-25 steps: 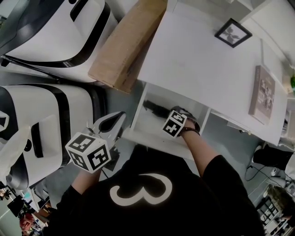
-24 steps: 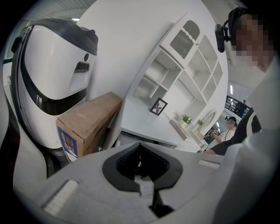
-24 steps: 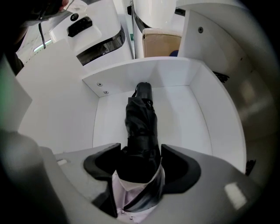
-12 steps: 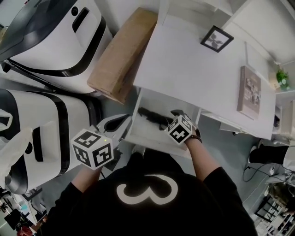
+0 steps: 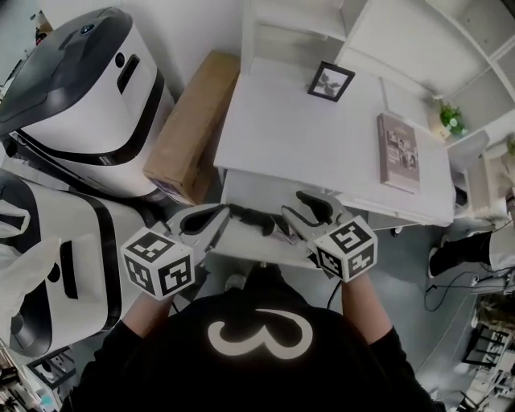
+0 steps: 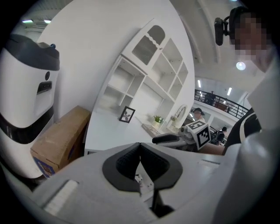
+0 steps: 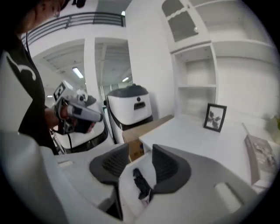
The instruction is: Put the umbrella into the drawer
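The black folded umbrella (image 5: 249, 217) lies in the open white drawer (image 5: 241, 241) under the desk front; it also shows in the right gripper view as a dark umbrella (image 7: 141, 183) on the drawer floor, below and beyond the jaws. My right gripper (image 5: 298, 203) hangs above the drawer, jaws apart and closing, with nothing between them (image 7: 141, 151). My left gripper (image 5: 216, 216) is left of the drawer, its pads meeting at the tips (image 6: 140, 146), holding nothing.
A white desk (image 5: 322, 137) carries a picture frame (image 5: 330, 80) and a book (image 5: 398, 153). A cardboard box (image 5: 193, 125) leans at its left, beside two large white machines (image 5: 80, 80). White shelving (image 5: 402, 24) and a small plant (image 5: 451, 121) stand behind.
My right gripper has risen up out of the drawer, leaving the umbrella lying inside. The left gripper has also lifted and come closer to the drawer's left side.
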Demonstrator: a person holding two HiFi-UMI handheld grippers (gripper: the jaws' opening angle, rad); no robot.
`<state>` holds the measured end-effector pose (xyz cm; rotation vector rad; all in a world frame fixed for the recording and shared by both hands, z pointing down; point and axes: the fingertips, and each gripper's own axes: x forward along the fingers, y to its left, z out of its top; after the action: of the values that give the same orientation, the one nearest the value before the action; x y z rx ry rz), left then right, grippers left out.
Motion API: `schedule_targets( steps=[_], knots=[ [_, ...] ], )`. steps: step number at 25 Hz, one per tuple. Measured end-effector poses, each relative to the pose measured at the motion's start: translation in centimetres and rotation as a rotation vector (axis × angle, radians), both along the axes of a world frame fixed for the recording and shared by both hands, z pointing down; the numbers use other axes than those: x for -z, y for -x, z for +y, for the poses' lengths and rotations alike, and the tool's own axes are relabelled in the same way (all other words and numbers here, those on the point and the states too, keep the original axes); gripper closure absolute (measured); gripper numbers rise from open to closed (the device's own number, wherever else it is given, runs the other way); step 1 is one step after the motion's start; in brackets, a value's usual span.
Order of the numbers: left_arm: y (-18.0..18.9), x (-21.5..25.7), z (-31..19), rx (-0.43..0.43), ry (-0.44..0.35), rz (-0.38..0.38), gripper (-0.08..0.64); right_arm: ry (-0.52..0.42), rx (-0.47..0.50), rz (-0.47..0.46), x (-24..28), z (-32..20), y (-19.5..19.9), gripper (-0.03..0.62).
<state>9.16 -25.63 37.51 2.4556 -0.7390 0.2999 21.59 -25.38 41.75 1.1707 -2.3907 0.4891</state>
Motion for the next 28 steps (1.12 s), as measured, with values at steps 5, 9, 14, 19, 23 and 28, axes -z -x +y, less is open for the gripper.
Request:
schedule_targets(
  steps=[5, 9, 14, 19, 23, 28],
  knots=[
    [-0.6, 4.2, 2.0, -0.048, -0.095, 0.033, 0.551, -0.157, -0.009, -0.188, 8.1, 3.5, 1.6, 0.535],
    [-0.7, 7.3, 3.4, -0.081, -0.166, 0.065, 0.551, -0.258, -0.019, -0.235, 11.6, 5.7, 2.5, 0.589],
    [-0.3, 9.4, 4.6, -0.102, -0.215, 0.091, 0.551, -0.312, -0.040, -0.287, 13.6, 7.2, 2.8, 0.589],
    [0.0, 9.9, 5.2, -0.107, -0.235, 0.096, 0.551, -0.320, -0.034, -0.331, 14.0, 8.1, 3.4, 0.589],
    [0.0, 9.9, 5.6, -0.114, -0.240, 0.094, 0.551, -0.317, -0.044, -0.323, 13.7, 8.4, 3.5, 0.589],
    [0.0, 9.5, 5.8, -0.123, -0.242, 0.091, 0.551, -0.313, -0.051, -0.317, 13.1, 8.6, 3.5, 0.589]
  ],
)
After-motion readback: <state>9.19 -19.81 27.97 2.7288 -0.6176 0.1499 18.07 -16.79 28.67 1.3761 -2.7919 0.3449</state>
